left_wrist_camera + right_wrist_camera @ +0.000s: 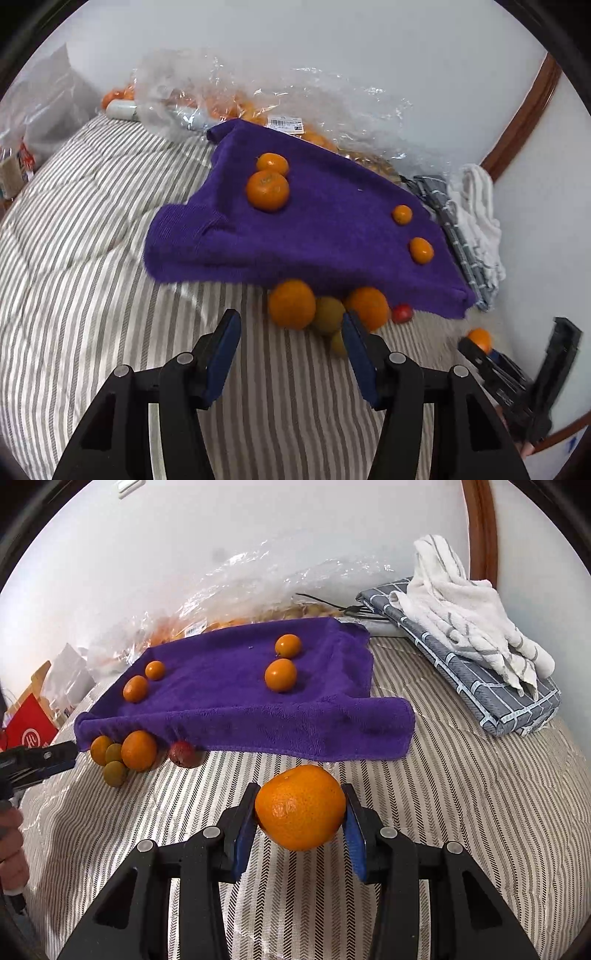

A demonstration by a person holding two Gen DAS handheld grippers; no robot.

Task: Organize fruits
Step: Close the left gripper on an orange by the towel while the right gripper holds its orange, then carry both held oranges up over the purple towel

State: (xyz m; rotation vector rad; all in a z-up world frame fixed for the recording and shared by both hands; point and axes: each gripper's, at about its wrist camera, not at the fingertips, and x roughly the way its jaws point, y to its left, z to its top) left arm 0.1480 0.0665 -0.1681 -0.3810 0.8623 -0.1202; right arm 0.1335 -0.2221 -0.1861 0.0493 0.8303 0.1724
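Broadly, we work over a striped quilt (461,794), and ahead of both grippers lies the purple towel (240,701), which we judge to be the sorting ground, since four small oranges already sit on it in two pairs: one pair (281,674) ahead of the right gripper, the other pair (135,688) off to its left. Beyond the towel a clear bag (258,103) of more oranges rests against the wall, probably the supply, and to the right of our right gripper a folded grey cloth (480,686) carries a white towel (469,609). Nearer, a loose cluster (325,306) of oranges, greenish fruits and one red fruit lies against the towel's near edge, just ahead of the left gripper's right finger; these look not yet sorted. Our right gripper (300,808) is clamped on a large orange (300,806), both blue pads pressing its sides, held just short of the towel's near edge; we take it that it is bound for the towel. Our left gripper (291,350) is partly open and empty, with only quilt between its fingers, and the cluster lies just ahead and to the right of it.
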